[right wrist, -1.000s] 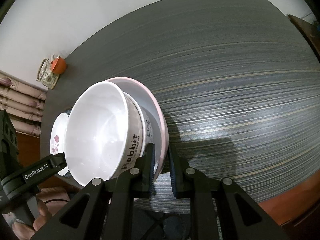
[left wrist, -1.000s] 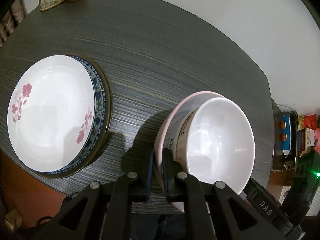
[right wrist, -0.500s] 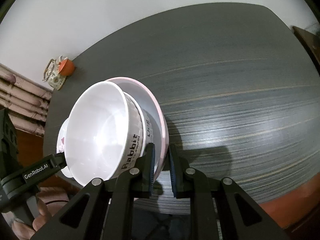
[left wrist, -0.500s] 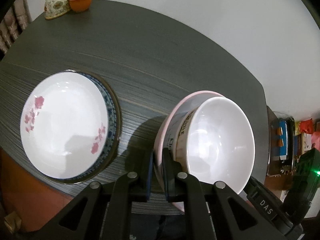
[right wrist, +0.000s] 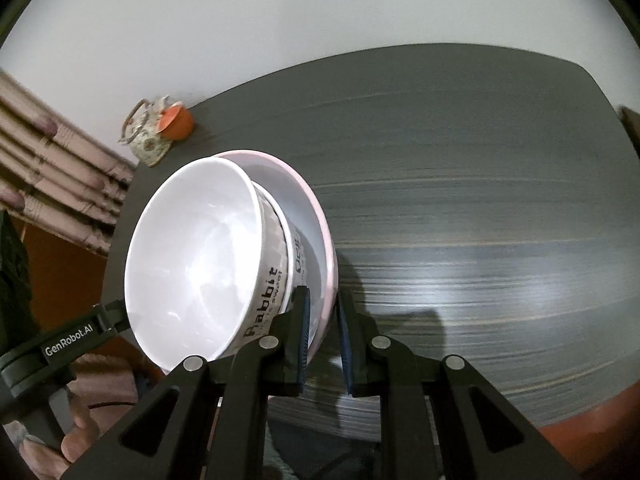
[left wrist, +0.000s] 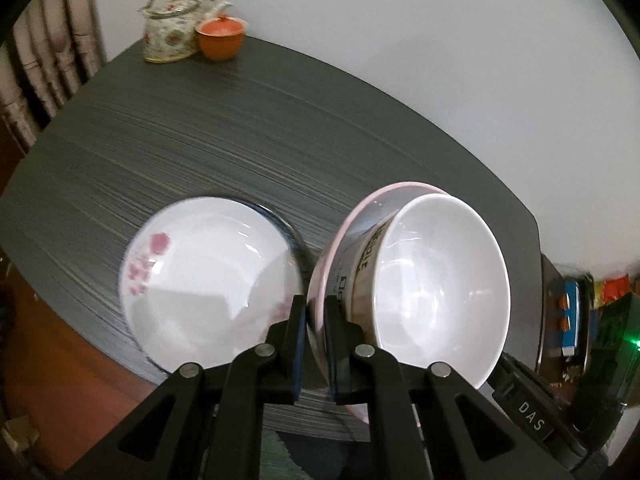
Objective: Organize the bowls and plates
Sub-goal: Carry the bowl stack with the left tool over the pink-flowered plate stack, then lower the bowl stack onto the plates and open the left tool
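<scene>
A pink bowl (left wrist: 360, 216) holds two nested white bowls; the top one (left wrist: 440, 288) is plain inside, with dark lettering on its wall. My left gripper (left wrist: 316, 308) is shut on the pink bowl's left rim. My right gripper (right wrist: 322, 300) is shut on the opposite rim of the pink bowl (right wrist: 316, 208), beside the white bowls (right wrist: 196, 252). The stack hangs tilted above the dark table (left wrist: 240, 128). A white plate with pink flowers (left wrist: 200, 280) lies on a blue-patterned plate (left wrist: 280, 222) to the left, partly behind my left fingers.
A flowered teapot (left wrist: 172, 24) and an orange lidded cup (left wrist: 220, 38) stand at the table's far corner by the wall. Shelves with coloured items (left wrist: 572, 312) sit past the table's right edge. A person's hand (right wrist: 76, 440) holds the left gripper's handle.
Both grippers have risen with the bowl stack still gripped. The table looks farther below, the teapot corner has come into view, and the plates now sit closer to the bowls in the left view.
</scene>
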